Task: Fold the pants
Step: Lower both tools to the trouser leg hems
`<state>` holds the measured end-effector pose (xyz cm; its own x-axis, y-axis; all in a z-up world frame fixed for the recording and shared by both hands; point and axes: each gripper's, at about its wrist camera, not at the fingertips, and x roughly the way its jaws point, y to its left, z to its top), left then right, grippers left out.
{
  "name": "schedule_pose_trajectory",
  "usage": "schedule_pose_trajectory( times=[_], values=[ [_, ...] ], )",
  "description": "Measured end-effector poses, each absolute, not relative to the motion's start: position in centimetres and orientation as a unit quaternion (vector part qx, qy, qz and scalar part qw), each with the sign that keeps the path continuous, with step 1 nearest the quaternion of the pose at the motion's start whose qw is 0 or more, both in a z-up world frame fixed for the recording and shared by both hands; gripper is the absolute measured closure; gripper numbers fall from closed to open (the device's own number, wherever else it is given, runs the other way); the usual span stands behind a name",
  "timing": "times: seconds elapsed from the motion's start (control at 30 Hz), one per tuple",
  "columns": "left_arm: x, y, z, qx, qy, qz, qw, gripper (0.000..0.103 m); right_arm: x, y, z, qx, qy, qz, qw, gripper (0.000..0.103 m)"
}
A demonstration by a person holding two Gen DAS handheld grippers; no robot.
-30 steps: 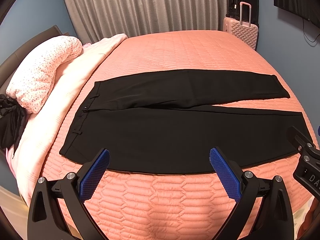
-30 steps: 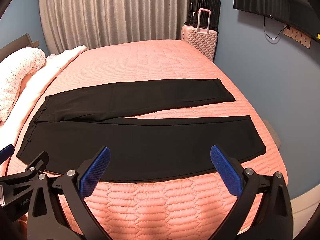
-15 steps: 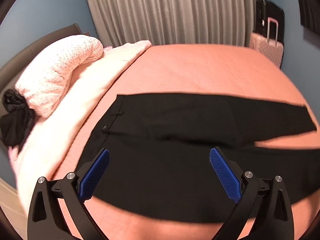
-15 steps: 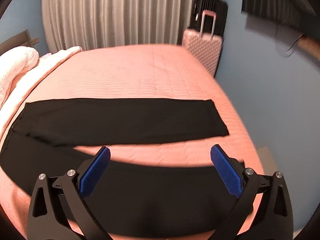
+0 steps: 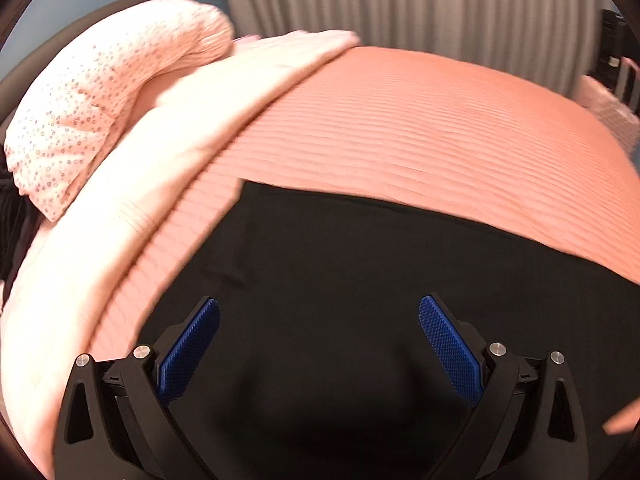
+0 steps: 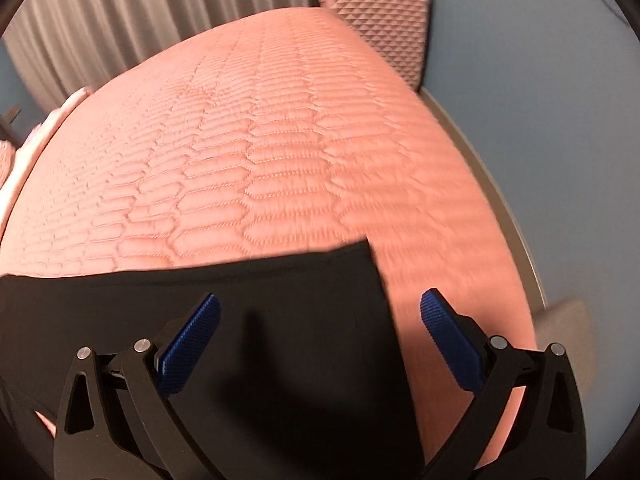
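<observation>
Both views blurred; pants [image 5: 360, 280] cut off behind left tongs [image 5: 319, 344].

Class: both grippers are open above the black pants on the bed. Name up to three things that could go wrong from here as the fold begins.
1. The left gripper hangs open over mid-fabric of the pants, not an edge; closing there may bunch cloth.
2. The right gripper straddles the hem; one finger is over the bedspread and might pinch the quilt too.
3. Both views are motion-blurred; fast approaches could miss the grasp.
</observation>
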<state>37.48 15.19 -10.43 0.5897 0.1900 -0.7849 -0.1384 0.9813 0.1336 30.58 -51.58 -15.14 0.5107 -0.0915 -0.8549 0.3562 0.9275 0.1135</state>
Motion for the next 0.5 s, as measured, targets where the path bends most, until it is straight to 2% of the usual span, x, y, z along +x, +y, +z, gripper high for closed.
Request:
schedule_pose_trajectory(
  times=[0.07,0.27,0.43,0.47,0.5],
  values=[
    [40.1,17.7,-11.3,0.032,0.451,0.109,0.885,0.005,31.5,-51.9,-16.4,0.140,0.493,-0.126,0.849,0.005],
    [47.3,23.6,-14.2,0.072,0.470,0.153,0.866,0.005,31.3,-51.5,-17.2,0.113,0.468,-0.120,0.868,0.005],
    [51.3,27.5,-15.8,0.003,0.506,0.137,0.852,0.005,32.0,-51.2,-17.0,0.099,0.485,-0.125,0.860,0.005],
    [51.6,27.7,-16.0,0.000,0.506,0.126,0.853,0.009,31.9,-51.3,-16.9,0.095,0.483,-0.125,0.862,0.006],
    [51.9,27.5,-15.8,0.000,0.501,0.112,0.858,0.025,31.7,-51.1,-16.8,0.093,0.479,-0.125,0.864,0.010]
  ],
)
